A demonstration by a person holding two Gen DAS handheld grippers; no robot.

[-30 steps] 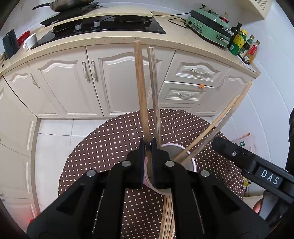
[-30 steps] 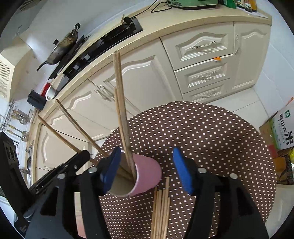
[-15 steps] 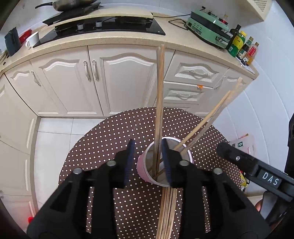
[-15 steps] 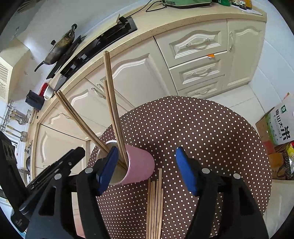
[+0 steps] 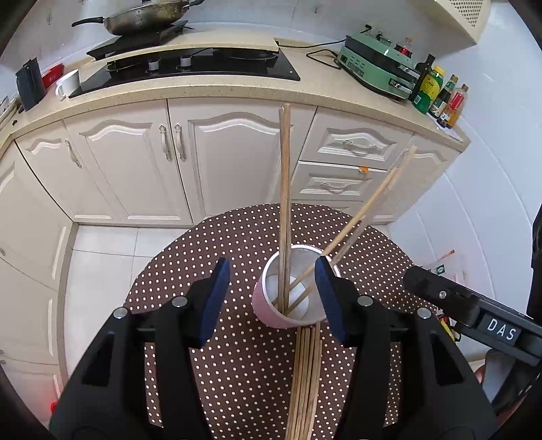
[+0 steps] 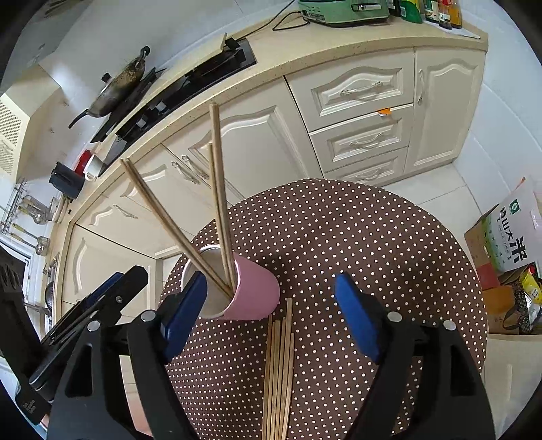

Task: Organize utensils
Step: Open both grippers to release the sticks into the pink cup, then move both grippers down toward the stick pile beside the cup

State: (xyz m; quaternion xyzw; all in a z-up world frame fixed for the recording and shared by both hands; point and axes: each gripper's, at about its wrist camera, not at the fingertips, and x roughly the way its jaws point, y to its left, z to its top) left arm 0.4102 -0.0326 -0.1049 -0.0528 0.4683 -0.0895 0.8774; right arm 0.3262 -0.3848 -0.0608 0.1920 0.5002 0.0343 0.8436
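A pink cup with a metal inside stands on the round brown polka-dot table. Several wooden chopsticks stand in it, two upright and two leaning right. A bundle of loose chopsticks lies flat on the table just in front of the cup. My left gripper is open and empty, its blue pads on either side of the cup. My right gripper is open and empty above the loose chopsticks, with the cup at its left pad.
Cream kitchen cabinets curve behind the table, with a hob, a wok, a green appliance and bottles on the counter. A cardboard box with a green rice bag sits on the floor at the right.
My left gripper was shut on two chopsticks above the cup. It opened and let them drop into the cup, then drew back a little. The right gripper stayed open.
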